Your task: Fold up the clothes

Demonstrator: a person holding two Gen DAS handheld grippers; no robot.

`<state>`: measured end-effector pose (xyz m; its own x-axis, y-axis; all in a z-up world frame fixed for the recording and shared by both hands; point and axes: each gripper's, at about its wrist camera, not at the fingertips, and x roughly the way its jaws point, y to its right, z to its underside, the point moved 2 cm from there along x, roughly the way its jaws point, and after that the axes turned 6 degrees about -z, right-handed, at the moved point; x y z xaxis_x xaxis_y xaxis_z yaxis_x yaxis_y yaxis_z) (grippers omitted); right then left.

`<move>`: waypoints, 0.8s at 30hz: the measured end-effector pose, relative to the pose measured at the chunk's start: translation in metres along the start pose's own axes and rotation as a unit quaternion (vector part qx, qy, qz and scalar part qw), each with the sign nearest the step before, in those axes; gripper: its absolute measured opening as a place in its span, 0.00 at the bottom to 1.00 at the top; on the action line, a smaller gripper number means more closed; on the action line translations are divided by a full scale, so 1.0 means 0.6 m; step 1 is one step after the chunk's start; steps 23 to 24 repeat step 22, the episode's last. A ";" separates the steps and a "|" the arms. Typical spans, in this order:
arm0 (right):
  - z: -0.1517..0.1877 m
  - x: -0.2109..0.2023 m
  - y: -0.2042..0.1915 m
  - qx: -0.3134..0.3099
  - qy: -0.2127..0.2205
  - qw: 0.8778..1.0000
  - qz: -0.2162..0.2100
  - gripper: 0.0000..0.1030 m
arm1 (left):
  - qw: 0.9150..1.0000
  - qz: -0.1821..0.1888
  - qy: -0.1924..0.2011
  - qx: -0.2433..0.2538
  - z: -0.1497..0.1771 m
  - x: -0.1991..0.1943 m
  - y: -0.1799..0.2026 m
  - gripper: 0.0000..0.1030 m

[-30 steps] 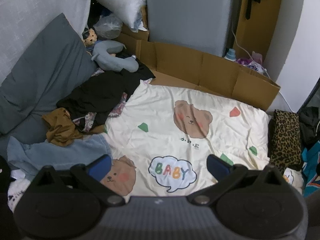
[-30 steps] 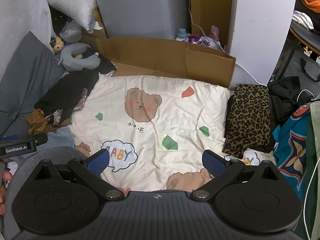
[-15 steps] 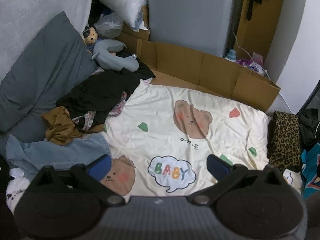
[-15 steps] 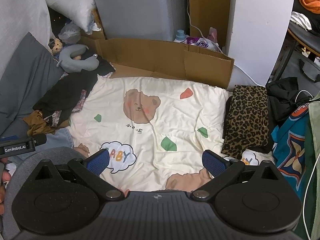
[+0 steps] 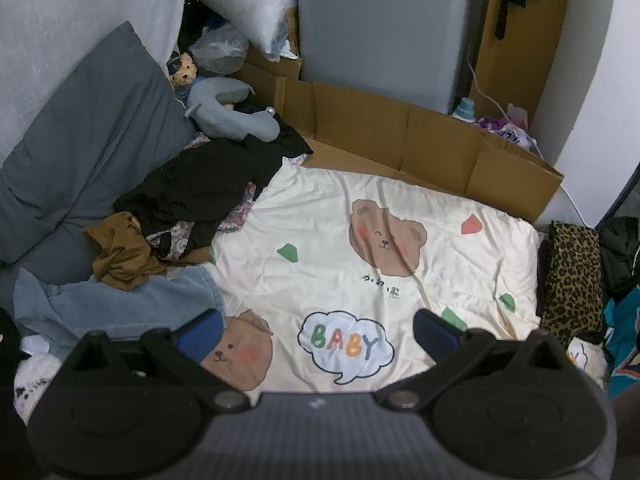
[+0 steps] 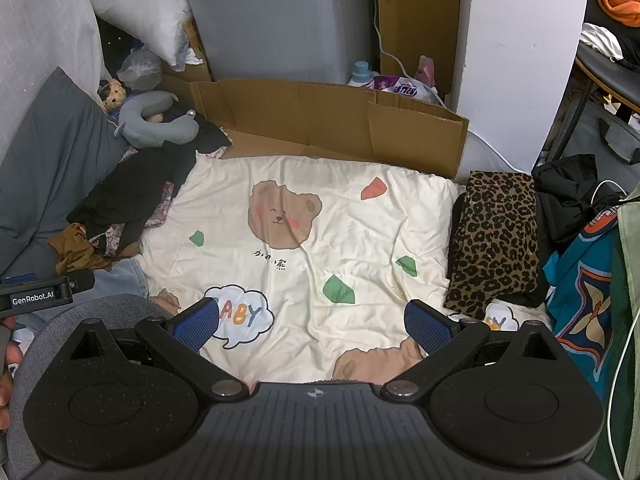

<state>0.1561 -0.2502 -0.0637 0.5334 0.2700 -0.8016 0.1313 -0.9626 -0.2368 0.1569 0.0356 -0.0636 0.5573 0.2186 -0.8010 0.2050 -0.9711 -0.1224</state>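
We've got two tongs up, left tongs point(image 5: 318, 326) and right tongs point(image 6: 312, 322), both spread wide and empty above the cream bear blanket point(image 5: 384, 256). Left of the blanket, four loose garments: black top point(image 5: 200, 184), brown one point(image 5: 120, 252), patterned piece point(image 5: 236, 216), denim point(image 5: 120, 300). Right of it, one folded leopard-print garment point(image 6: 496, 236). Behind the blanket, a cardboard wall point(image 6: 320, 116).
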 end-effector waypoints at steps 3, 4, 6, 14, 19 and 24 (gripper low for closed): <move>0.000 0.000 0.000 0.000 0.000 1.000 -0.001 0.99 | 1.000 -0.003 0.001 0.001 0.001 0.001 0.002 0.99; 0.000 0.001 0.000 0.001 0.001 1.000 -0.001 0.99 | 1.000 -0.004 0.001 0.001 0.002 0.000 0.004 0.99; 0.000 0.001 0.000 0.001 0.001 1.000 -0.001 0.99 | 1.000 -0.005 0.000 -0.001 0.005 -0.002 0.008 0.99; 0.001 -0.001 0.003 0.004 0.001 1.000 -0.002 0.99 | 1.000 -0.007 -0.003 -0.001 0.003 -0.001 0.008 0.99; 0.001 0.000 0.000 0.004 0.000 1.000 0.000 0.99 | 1.000 -0.004 -0.005 -0.003 0.003 0.000 0.003 0.99; 0.000 0.001 -0.002 0.003 0.000 1.000 0.001 0.99 | 1.000 -0.007 -0.003 -0.002 0.003 0.000 0.002 0.99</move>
